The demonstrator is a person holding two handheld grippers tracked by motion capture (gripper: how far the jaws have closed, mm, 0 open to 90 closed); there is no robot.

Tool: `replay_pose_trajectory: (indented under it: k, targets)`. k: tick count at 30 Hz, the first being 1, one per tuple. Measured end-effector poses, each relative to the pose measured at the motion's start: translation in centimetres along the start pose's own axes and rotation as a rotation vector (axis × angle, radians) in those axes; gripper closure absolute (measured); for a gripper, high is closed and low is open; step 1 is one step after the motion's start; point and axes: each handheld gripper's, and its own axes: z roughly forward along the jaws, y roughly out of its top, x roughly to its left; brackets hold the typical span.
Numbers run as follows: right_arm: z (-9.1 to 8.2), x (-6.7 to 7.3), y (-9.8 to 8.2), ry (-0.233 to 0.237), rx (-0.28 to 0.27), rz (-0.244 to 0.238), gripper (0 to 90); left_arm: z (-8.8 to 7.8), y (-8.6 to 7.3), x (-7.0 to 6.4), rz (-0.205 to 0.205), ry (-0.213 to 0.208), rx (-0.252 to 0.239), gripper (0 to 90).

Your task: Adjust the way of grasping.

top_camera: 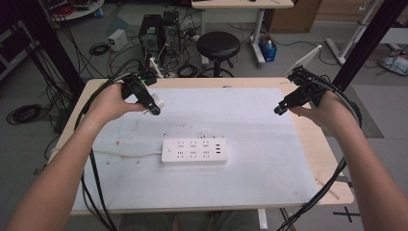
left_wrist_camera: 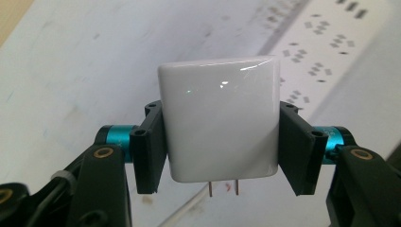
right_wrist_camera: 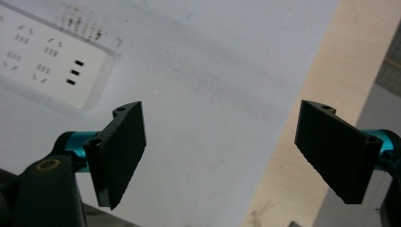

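The left tool [left_wrist_camera: 221, 142] gripped a white plug adapter [left_wrist_camera: 220, 118] by its two side faces, held in the air above the left part of the surface [top_camera: 298, 139]. In the left tool's view its two metal prongs [left_wrist_camera: 223, 187] pointed back toward the camera, its glossy blank face turned up. A white power strip [top_camera: 194, 151] lay flat near the middle of the white mat [top_camera: 260, 130], its long axis running left to right, its cord [top_camera: 127, 153] leading left. No writing could be read on either. The right tool [right_wrist_camera: 222, 156] stood wide open, empty, above the mat's right edge.
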Motion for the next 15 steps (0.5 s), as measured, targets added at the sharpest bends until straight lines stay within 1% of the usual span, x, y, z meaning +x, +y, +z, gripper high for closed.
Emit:
replay_pose_trajectory:
  k: [1, 2, 3, 4, 5, 6, 7, 8, 9, 10, 11, 12, 13, 14, 15]
  targets:
    - [0.0, 0.2, 0.0, 0.048, 0.009, 0.025, 16.8, -0.1, 0.5, -0.8, 0.071, -0.03, -0.036, 41.3]
    - [0.1, 0.3, 0.0, 0.074, 0.011, 0.04, 16.7, -0.1, 0.7, -1.2, 0.095, -0.05, -0.05, 41.3]
    - [0.1, 0.3, 0.0, 0.074, 0.011, 0.04, 16.7, -0.1, 0.7, -1.2, 0.095, -0.05, -0.05, 41.3]
    - [0.1, 0.4, 0.0, 0.133, 0.018, 0.074, 16.7, -0.2, 1.2, -2.0, 0.157, -0.083, -0.086, 41.4]
    - [0.2, 0.4, -0.1, 0.155, 0.01, 0.098, 16.7, -0.2, 1.2, -2.0, 0.157, -0.083, -0.086, 41.4]
    - [0.2, 0.4, -0.1, 0.174, 0.0, 0.125, 16.7, -0.3, 1.7, -3.0, 0.218, -0.103, -0.115, 41.5]
    - [0.2, 0.4, -0.1, 0.202, -0.005, 0.154, 16.7, -0.3, 2.0, -3.5, 0.247, -0.115, -0.132, 41.5]
    - [0.2, 0.4, -0.1, 0.202, -0.005, 0.154, 16.7, -0.3, 2.0, -3.5, 0.247, -0.115, -0.132, 41.5]
    - [0.3, 0.4, -0.1, 0.245, -0.003, 0.175, 16.7, -0.3, 2.0, -3.5, 0.247, -0.115, -0.132, 41.5]
    - [0.3, 0.4, -0.1, 0.245, -0.003, 0.175, 16.7, -0.3, 2.0, -3.5, 0.247, -0.115, -0.132, 41.5]
    - [0.5, 0.6, -0.2, 0.4, -0.01, 0.224, 16.7, -0.2, 3.1, -5.3, 0.339, -0.152, -0.205, 41.6]
    - [0.6, 0.8, -0.2, 0.465, -0.017, 0.245, 16.7, -0.2, 3.3, -5.6, 0.36, -0.151, -0.216, 41.6]
    - [0.7, 0.9, -0.2, 0.496, -0.019, 0.254, 16.7, -0.1, 3.7, -6.1, 0.385, -0.15, -0.24, 41.6]
    - [0.7, 0.9, -0.2, 0.496, -0.019, 0.254, 16.7, -0.1, 3.7, -6.1, 0.385, -0.15, -0.24, 41.7]
    - [0.9, 1.4, -0.2, 0.558, -0.023, 0.269, 16.8, -0.1, 3.9, -6.4, 0.399, -0.15, -0.249, 41.7]
